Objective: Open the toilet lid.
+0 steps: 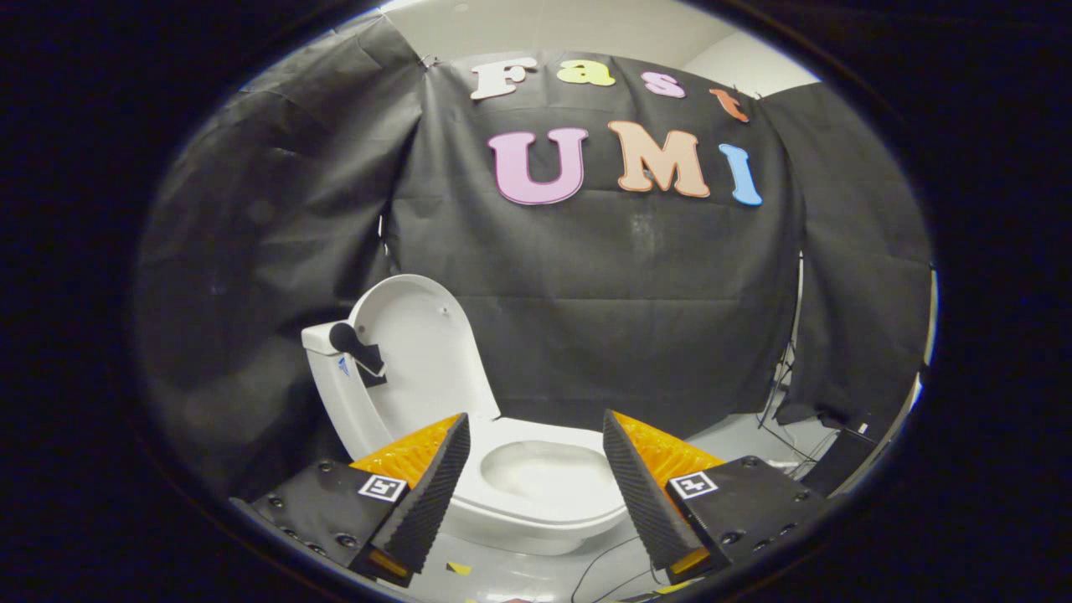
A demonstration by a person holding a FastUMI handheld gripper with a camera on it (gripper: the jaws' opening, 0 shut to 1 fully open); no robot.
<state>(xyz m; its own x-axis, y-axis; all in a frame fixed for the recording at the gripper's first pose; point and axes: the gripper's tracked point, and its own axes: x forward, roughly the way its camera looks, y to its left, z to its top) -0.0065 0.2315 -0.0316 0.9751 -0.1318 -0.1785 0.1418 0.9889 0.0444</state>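
A white toilet (536, 494) stands on the floor just beyond my fingers. Its lid (419, 352) is raised upright and leans back against the tank (331, 377), which carries a dark flush handle. The seat ring lies down around the bowl, whose inside is in plain sight. My gripper (536, 427) hangs above the bowl's front, open, with a wide gap between its two fingers and nothing in that gap. The left finger (431, 486) sits over the seat's left side, and the right finger (641, 486) over its right side. Neither finger touches the toilet.
Black cloth walls close in behind and on both sides of the toilet. A stand with thin legs and cables (783, 419) is at the right, by a dark box (842, 461) on the pale floor. A thin cable (603, 561) runs across the floor before the bowl.
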